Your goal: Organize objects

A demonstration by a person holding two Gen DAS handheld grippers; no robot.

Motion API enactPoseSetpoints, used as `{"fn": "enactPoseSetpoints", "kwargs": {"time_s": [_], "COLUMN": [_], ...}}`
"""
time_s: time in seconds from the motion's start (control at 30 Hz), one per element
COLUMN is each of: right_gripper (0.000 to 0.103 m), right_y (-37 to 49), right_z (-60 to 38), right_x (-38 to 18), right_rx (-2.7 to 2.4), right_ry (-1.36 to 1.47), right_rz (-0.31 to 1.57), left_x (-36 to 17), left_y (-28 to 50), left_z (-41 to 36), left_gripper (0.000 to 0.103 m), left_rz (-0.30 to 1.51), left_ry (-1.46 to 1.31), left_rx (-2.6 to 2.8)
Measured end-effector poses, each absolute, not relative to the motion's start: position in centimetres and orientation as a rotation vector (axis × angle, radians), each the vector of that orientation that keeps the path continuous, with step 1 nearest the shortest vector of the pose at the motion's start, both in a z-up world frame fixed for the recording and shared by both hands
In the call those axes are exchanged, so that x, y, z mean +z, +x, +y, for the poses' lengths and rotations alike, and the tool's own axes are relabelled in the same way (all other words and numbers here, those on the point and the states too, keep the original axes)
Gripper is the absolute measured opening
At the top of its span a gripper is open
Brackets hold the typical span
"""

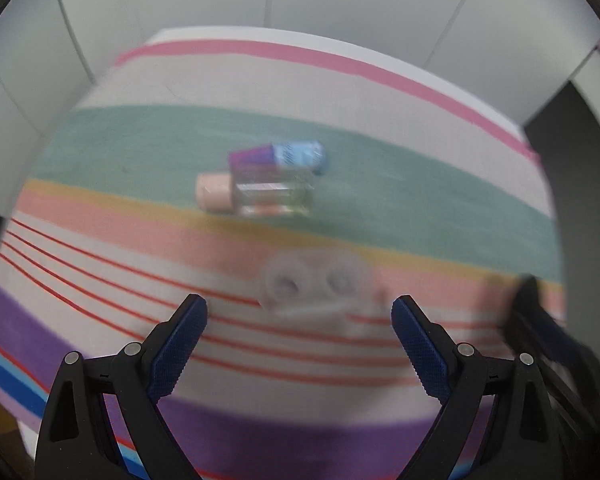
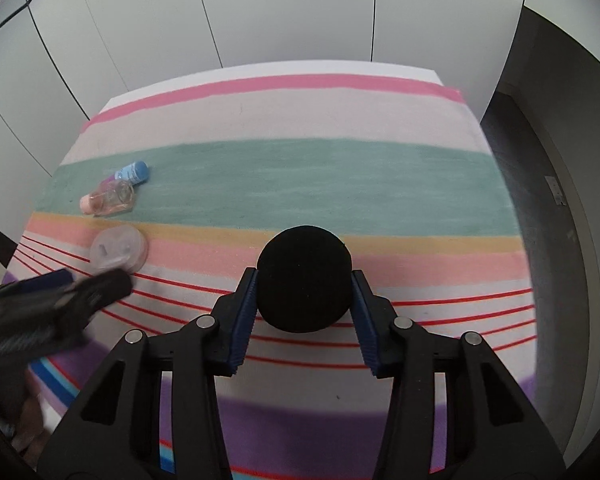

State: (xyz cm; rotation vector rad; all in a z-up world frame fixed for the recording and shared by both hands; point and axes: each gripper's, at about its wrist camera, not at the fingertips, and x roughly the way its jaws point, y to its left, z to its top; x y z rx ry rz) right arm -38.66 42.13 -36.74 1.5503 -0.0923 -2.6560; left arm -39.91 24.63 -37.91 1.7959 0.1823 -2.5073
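From the left wrist, the left gripper (image 1: 300,312) hangs released, jaws spread wide over the translucent case (image 1: 314,282) on the striped cloth (image 1: 100,144), probably lining up a grasp. Farther off, a clear bottle (image 1: 256,196) and a blue tube (image 1: 284,156) lie touching, long axes left to right, the bottle's cap pointing left. From the right wrist, the right gripper (image 2: 304,284) is clenched on a black round object (image 2: 304,280), held above the cloth's near middle, well right of the others, likely to join them.

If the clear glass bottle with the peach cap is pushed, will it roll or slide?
The clear glass bottle with the peach cap lies on its side and looks flat-sided, so it probably slides, not rolls. The striped cloth may add drag. Glass is likely slippery and fragile.
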Motion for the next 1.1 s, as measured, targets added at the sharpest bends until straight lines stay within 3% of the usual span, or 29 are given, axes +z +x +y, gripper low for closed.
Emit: {"fn": "enactPoseSetpoints", "kwargs": {"time_s": [0.03, 0.07, 0.1, 0.53, 0.8, 1.1], "right_gripper": [0.046, 0.047, 0.046, 0.046, 0.046, 0.046], "right_y": [-38.6, -38.8, -38.7, -36.8, -36.1, -32.8], "right_z": [42.0, 41.8, 41.5, 41.9, 39.9, 38.2], "right_x": [-36.5, -36.2, -35.9, -31.7, -26.3, -14.6], "right_rx": [-2.656, -2.657, -2.661, -2.674, -2.719, -2.82], "right_ry": [1.545, 1.536, 1.528, 1.524, 1.468, 1.258], "right_rz": [-0.088, -0.08, -0.064, -0.006, 0.117, 0.153], "left_x": [-38.2, -38.0, -37.7, -32.8, -25.0, -12.8], "left_y": [-40.1, -39.9, -39.7, -38.5, -36.9, -33.0], "left_z": [24.8, 25.0, 25.0, 23.8, 21.1, 18.8], "left_gripper": [0.084, 0.067, 0.058, 0.058, 0.057, 0.058], "left_rz": [0.143, 0.106, 0.103, -0.037, -0.071, -0.1], "left_ry": [1.783, 1.735, 1.706, 1.615, 1.489, 1.255], "left_rx": [-2.479, -2.493, -2.525, -2.644, -2.711, -2.79]}}
